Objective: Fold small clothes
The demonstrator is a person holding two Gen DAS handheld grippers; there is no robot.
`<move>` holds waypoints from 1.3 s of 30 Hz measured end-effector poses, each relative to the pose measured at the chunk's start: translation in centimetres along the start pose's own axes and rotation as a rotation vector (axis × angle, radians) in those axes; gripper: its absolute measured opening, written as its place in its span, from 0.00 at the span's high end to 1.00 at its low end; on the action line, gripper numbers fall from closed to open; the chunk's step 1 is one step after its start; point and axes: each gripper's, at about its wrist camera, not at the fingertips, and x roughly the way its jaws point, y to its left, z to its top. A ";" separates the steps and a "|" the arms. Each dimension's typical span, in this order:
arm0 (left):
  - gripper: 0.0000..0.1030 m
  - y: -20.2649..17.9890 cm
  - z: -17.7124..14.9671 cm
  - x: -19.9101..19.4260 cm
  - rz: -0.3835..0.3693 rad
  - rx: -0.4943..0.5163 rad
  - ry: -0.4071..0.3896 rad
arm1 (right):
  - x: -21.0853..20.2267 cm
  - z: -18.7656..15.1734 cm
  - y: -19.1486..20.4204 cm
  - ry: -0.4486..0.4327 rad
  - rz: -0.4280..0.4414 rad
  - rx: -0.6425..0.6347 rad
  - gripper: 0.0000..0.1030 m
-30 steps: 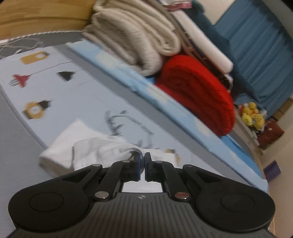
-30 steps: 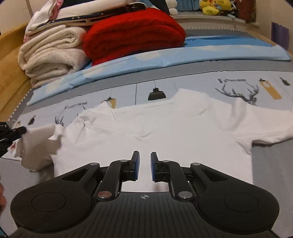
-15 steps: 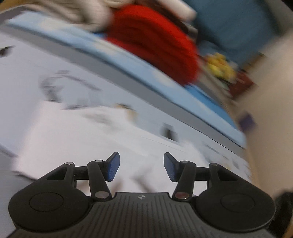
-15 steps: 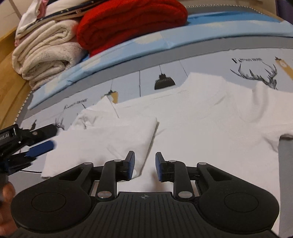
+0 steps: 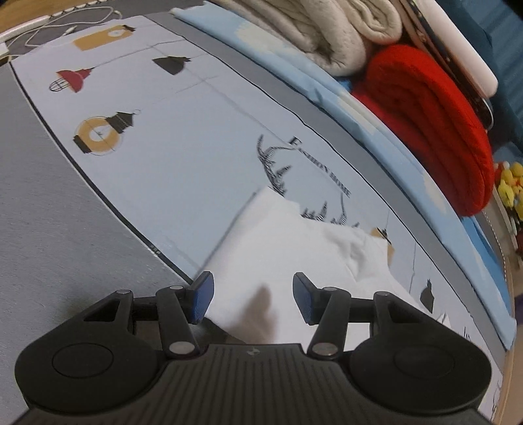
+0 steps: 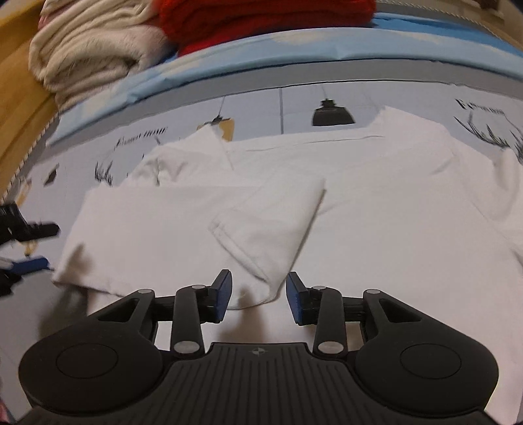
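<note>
A white T-shirt (image 6: 376, 202) lies flat on the printed bed sheet, its left side and sleeve (image 6: 271, 222) folded inward over the body. My right gripper (image 6: 259, 296) is open and empty, low over the folded sleeve's near corner. My left gripper (image 5: 251, 299) is open and empty above the shirt's left folded edge (image 5: 278, 242); it also shows at the left edge of the right wrist view (image 6: 23, 245).
Folded cream blankets (image 6: 94, 49) and a red knitted blanket (image 5: 431, 124) are stacked along the far side of the bed on a blue sheet (image 6: 294, 45). A wooden frame (image 6: 19, 108) runs on the left. A white cable (image 5: 65, 24) lies at the far left corner.
My left gripper let go of the shirt's left side, which now lies folded over the body, and opened. My right gripper opened wider and moved closer to the folded sleeve.
</note>
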 end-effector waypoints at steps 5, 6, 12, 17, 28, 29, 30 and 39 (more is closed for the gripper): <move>0.43 0.6 0.8 -0.6 -0.011 -0.030 -0.004 | 1.5 -0.3 0.8 -0.004 -0.060 -0.066 0.63; 0.43 0.8 1.1 -0.6 -0.010 -0.032 -0.009 | 1.8 -0.3 0.9 -0.004 -0.067 -0.077 0.63; 0.43 1.6 1.6 -1.1 -0.004 -0.060 -0.016 | 2.0 0.2 0.3 -0.045 -0.084 -0.047 0.92; 0.43 1.6 2.1 -1.3 -0.004 -0.049 -0.029 | -3.0 1.1 -2.7 -0.296 -0.059 0.182 0.93; 0.43 0.4 1.1 -0.5 -0.010 0.001 -0.001 | -0.9 -1.2 -12.5 -0.091 -0.173 0.655 0.84; 0.43 0.2 1.0 -0.4 -0.012 0.005 0.003 | -1.1 -1.1 -12.6 -0.106 -0.164 0.649 0.78; 0.43 0.1 0.9 -0.3 -0.012 0.009 0.005 | -1.3 -0.9 -12.8 -0.119 -0.158 0.645 0.75; 0.43 -0.5 0.6 0.3 -0.010 0.023 0.012 | -2.0 -0.3 -14.0 -0.150 -0.134 0.648 0.97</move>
